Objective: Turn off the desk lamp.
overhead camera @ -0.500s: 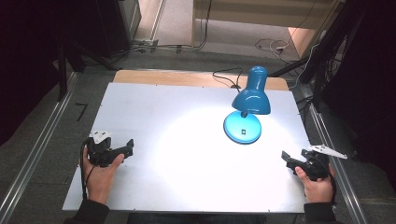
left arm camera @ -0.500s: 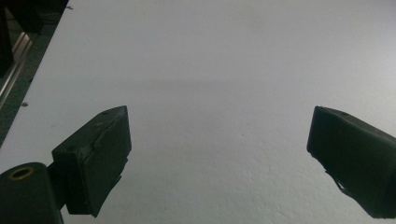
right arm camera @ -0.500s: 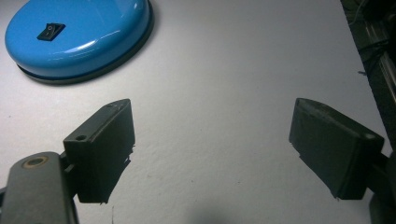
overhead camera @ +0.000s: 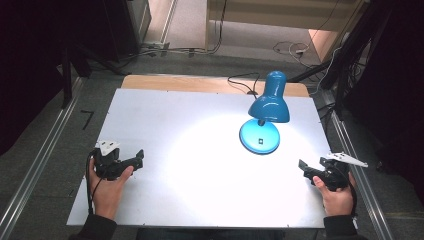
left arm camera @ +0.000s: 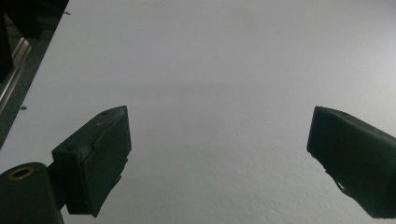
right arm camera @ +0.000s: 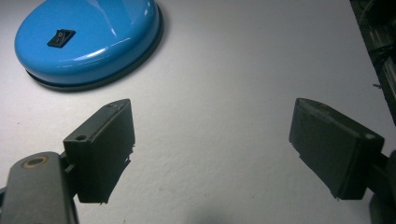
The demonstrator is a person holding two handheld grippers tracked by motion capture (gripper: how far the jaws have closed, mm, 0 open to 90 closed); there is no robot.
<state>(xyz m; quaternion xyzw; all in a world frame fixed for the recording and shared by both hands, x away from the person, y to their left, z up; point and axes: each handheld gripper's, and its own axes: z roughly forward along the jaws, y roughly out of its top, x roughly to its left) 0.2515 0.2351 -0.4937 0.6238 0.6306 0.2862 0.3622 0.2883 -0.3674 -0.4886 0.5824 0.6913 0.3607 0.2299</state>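
We hold the left gripper [overhead camera: 134, 159] and the right gripper [overhead camera: 306, 168] low at the counter's [overhead camera: 165, 120] near corners, each with jaws spread wide on nothing. Smooth matte white surface lies open between them. Just beyond the right gripper stands a glossy blue desk lamp [overhead camera: 264, 117], its round base [right arm camera: 88, 39] carrying a black rocker switch [right arm camera: 61, 37].

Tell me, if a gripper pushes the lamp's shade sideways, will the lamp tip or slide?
The lamp would probably slide or rock rather than tip: its round base is wide and flat. Its glossy surface looks slippery. The cord behind may tug.
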